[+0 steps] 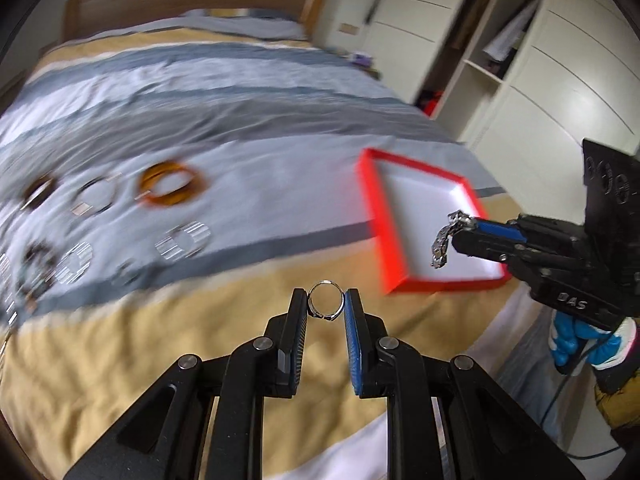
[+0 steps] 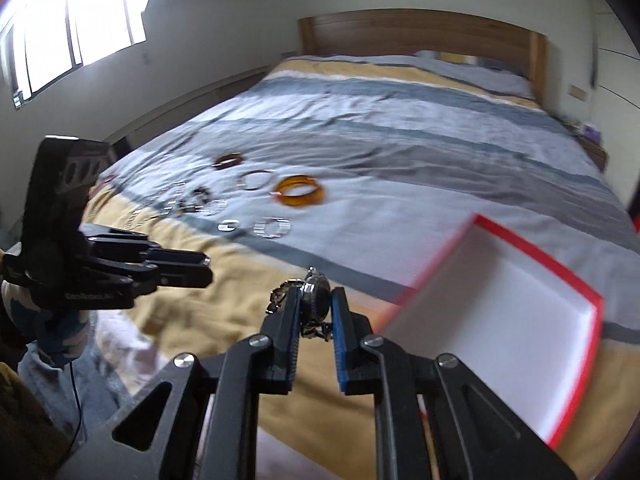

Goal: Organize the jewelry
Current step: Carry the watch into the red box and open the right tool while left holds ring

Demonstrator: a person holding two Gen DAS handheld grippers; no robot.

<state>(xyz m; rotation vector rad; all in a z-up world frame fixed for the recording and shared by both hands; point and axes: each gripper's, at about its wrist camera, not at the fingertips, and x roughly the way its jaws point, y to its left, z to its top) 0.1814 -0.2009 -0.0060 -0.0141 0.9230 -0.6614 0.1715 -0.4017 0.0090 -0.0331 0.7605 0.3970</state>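
My left gripper is shut on a thin silver ring, held up over the yellow band of the bedspread. In the right wrist view my right gripper is shut on a silver metal watch with its link band hanging. The left wrist view shows the same watch dangling from the right gripper over the red-rimmed tray. That tray has a white floor. The left gripper shows side-on at the left.
Several bangles and rings lie on the striped bedspread, among them an amber bangle, also the amber bangle. A wooden headboard stands behind, a white wardrobe to the right. A gloved hand holds the right gripper.
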